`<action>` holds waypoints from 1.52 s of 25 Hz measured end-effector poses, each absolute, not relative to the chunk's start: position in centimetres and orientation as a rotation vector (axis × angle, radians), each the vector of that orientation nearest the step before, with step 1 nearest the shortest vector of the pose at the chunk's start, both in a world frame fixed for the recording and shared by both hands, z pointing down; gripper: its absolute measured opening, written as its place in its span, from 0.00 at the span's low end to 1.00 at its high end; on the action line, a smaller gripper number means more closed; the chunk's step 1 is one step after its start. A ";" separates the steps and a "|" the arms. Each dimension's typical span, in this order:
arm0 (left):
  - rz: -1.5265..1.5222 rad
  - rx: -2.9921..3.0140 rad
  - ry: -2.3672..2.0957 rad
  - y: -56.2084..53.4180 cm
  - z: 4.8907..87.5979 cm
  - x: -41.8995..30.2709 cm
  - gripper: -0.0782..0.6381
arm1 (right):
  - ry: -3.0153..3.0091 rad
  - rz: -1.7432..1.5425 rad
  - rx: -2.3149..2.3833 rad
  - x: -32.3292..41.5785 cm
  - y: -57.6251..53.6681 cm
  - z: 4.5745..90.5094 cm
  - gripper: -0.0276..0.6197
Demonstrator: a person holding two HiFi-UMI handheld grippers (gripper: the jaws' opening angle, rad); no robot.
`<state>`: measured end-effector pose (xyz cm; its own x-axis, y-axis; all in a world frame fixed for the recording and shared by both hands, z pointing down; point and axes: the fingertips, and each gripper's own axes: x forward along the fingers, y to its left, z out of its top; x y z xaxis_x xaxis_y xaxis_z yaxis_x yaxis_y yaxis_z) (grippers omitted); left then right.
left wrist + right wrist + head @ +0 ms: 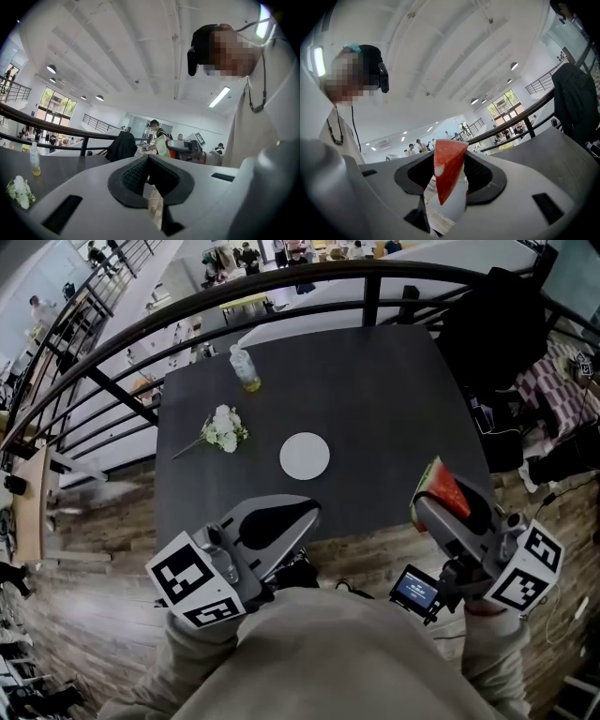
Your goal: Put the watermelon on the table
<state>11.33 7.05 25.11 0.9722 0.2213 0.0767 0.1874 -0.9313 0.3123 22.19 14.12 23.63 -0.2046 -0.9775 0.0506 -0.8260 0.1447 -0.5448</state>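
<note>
A red watermelon slice [437, 486] with a green rind sits between the jaws of my right gripper [427, 504], which is shut on it. The slice hangs over the front right edge of the dark table [394, 399]. In the right gripper view the wedge [446, 171] stands point down between the pads. My left gripper [307, 512] is shut with nothing in it, over the table's front edge. Its tips meet in the left gripper view [149, 157], where the watermelon slice [163, 144] also shows off to the side.
On the table lie a white plate [305, 456], a bunch of white flowers [223, 429] and a small bottle [245, 368]. A black railing [281, 282] curves behind the table. A black jacket [497, 324] hangs at the right. Wooden floor lies below.
</note>
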 end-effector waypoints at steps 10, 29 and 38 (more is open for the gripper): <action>0.157 2.785 0.389 1.0 25.2 13.3 0.11 | 2.064 -0.668 -1.808 23.2 8.7 23.0 0.36; 0.184 2.740 0.432 -11.3 26.7 11.3 0.11 | 2.102 -0.730 -1.843 21.1 -4.6 22.9 0.36; 0.189 2.699 0.424 -13.6 28.7 9.9 0.11 | 2.173 -0.793 -1.849 19.7 -8.6 24.0 0.36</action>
